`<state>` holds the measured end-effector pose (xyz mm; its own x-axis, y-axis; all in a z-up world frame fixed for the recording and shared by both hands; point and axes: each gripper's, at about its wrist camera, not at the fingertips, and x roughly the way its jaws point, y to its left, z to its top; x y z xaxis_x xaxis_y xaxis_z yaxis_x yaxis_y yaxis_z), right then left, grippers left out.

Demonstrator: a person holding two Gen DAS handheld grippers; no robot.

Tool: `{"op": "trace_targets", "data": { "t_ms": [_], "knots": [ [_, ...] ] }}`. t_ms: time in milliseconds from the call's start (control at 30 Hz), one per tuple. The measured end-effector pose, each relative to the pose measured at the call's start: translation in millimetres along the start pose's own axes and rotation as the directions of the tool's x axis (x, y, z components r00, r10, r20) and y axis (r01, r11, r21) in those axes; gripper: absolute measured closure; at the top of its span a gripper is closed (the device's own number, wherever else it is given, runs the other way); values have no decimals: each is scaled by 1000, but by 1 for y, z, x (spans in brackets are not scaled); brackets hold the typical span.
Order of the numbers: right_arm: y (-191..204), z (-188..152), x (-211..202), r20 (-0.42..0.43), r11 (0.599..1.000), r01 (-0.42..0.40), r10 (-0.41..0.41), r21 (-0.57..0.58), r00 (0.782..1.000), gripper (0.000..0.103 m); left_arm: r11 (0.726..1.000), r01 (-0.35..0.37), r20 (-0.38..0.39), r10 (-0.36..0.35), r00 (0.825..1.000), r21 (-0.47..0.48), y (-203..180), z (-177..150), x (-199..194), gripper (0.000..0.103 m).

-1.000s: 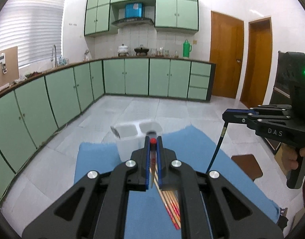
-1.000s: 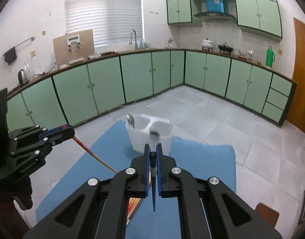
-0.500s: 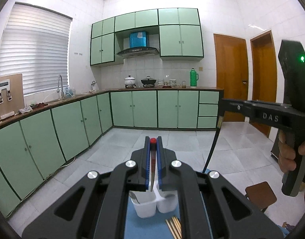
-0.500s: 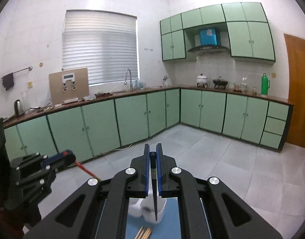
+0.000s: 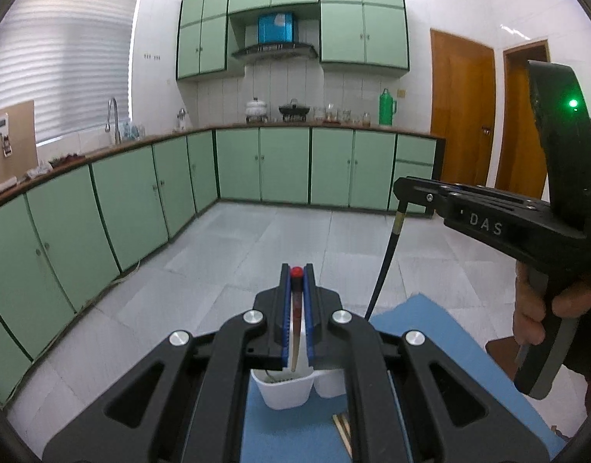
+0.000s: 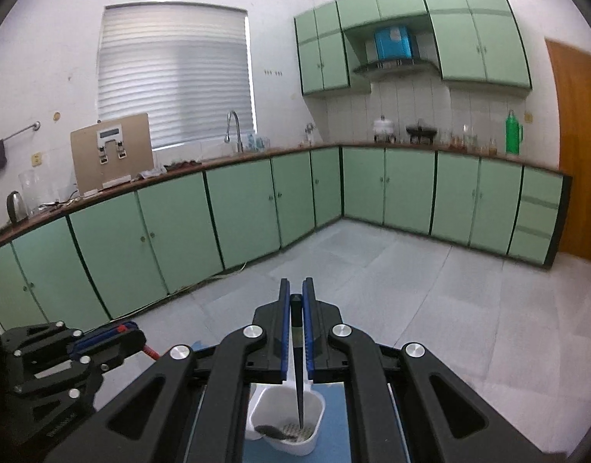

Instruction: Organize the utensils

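My left gripper (image 5: 296,276) is shut on a red-tipped wooden chopstick (image 5: 294,332) that hangs down into the left compartment of a white two-part utensil holder (image 5: 285,387). My right gripper (image 6: 295,289) is shut on a black chopstick (image 6: 298,378); its tip hangs over the holder's open compartment (image 6: 285,420), where a dark spoon bowl lies. In the left wrist view the right gripper (image 5: 405,187) holds the black chopstick (image 5: 384,266) above the holder. The left gripper (image 6: 131,333) shows at the lower left of the right wrist view.
The holder stands on a blue cloth (image 5: 442,351) over the table. More wooden chopsticks (image 5: 343,430) lie on the cloth near the holder. A brown stool (image 5: 502,349) stands to the right. Green cabinets (image 5: 283,168) line the far walls across a tiled floor.
Both grippers rose and tilted up, then came down over the holder. Each chopstick now hangs into or over a compartment.
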<state>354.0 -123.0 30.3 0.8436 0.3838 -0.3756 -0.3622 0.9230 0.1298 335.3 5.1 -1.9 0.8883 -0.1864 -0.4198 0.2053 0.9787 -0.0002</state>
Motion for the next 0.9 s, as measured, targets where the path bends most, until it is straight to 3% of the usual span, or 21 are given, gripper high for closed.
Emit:
{"op": "trace_targets", "data": {
  "t_ms": [167,333,467,667,900],
  "knots": [
    [-8,-14,-2,-33,1000,-5,5,5,999,87,1000,2,-42,-2,999,-6,7,-12,13,93],
    [-25,-20,-30,-17,998,22,-21,52,1000,68,1000,-5,-20,5,1000,-29,12,-19,-4,66],
    [-37,-41,-62,-14,995,58,-57,86,998,50,1000,-22,-9,22,1000,-17,5,-37,-30,55],
    [-39,-114,-106,-80,982,124,-114,140,990,24,996,-22,-73,16,997,-81,-1,-102,-69,37],
    [-20,-219,-124,-283,964,160,-96,214,954,21,990,-37,-241,3,971,-136,-2,-186,-77,33]
  ]
}}
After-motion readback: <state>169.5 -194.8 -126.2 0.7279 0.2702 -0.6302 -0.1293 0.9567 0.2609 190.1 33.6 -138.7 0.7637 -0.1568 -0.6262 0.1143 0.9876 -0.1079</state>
